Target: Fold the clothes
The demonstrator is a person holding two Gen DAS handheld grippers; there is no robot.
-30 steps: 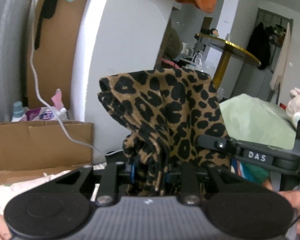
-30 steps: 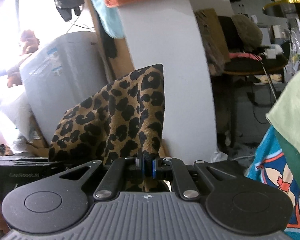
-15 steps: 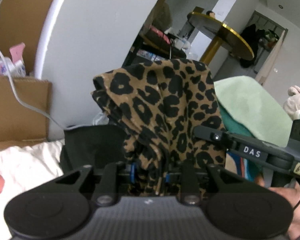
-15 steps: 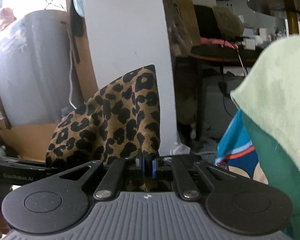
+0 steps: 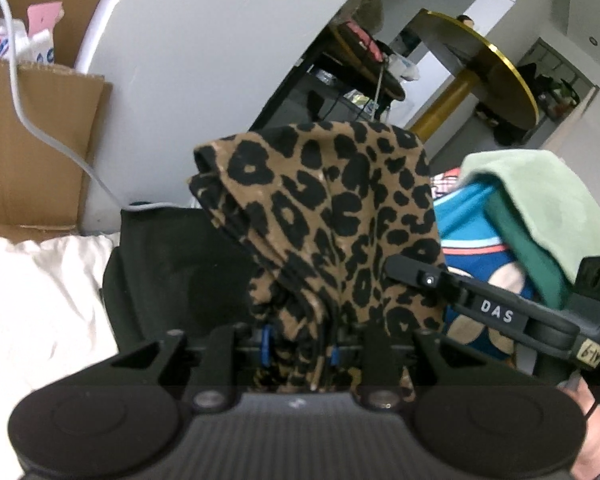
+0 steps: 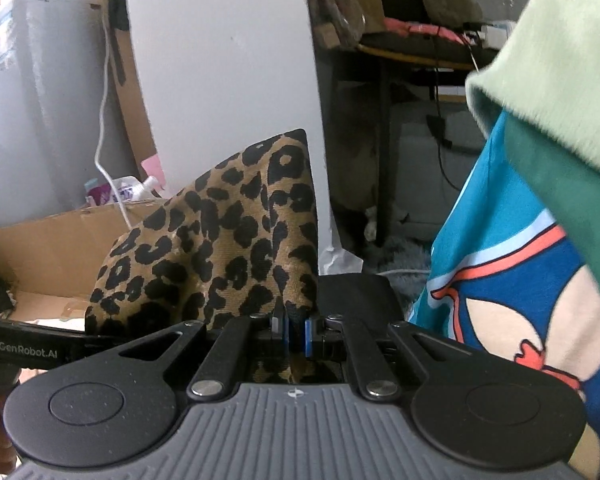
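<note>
We held the leopard-print cloth (image 5: 332, 216) pinched in both the left tool (image 5: 300, 344) and right tool (image 6: 296, 330); at 3 o'clock, the clothes pile (image 6: 540, 208) could snag it.

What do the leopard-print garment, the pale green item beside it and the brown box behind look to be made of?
Leopard-print garment: thin soft knit or woven cloth, matte; it bunches into limp folds. Pale green item: probably fleece or terry, given its fuzzy edge. Brown box: corrugated cardboard, with fluting showing along its top edge.
</note>
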